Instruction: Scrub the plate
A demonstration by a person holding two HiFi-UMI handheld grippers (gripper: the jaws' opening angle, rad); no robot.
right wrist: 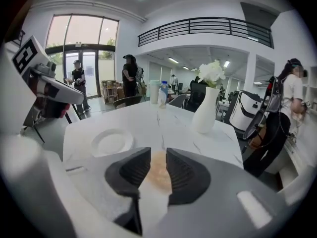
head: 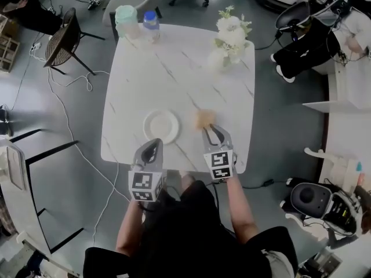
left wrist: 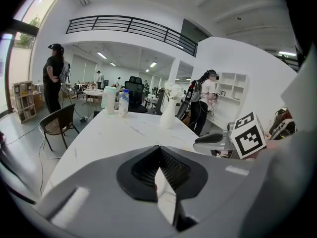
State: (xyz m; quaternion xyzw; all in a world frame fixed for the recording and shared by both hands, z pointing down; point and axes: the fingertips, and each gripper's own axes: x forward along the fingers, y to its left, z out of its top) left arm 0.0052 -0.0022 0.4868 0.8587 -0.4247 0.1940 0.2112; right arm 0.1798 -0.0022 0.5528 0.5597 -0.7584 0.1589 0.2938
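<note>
Mia: Where is the plate?

Ben: The plate [head: 161, 125] lies flat on the white table [head: 174, 68], close to the person's edge. From the left claw [head: 153, 145] it is at 12 o'clock, just ahead.

Mia: Is that claw open?

Ben: No. Its two jaws meet at the tips, and nothing is pinched in them.

Mia: And the other one?

Ben: The right claw [right wrist: 158, 155] is open only a little, with a thin gap. Through the gap I see a tan sponge [right wrist: 159, 175]. The sponge lies on the table right at the tips, at 3 o'clock from the plate. The pads are not squeezing it. I cannot tell if they touch it.

Mia: What is far away on the table?

Ben: A white vase with flowers [head: 229, 36] stands at 1 o'clock. A pale green bottle [head: 126, 21] and a blue-capped bottle [head: 151, 23] stand side by side at 11 o'clock.
</note>
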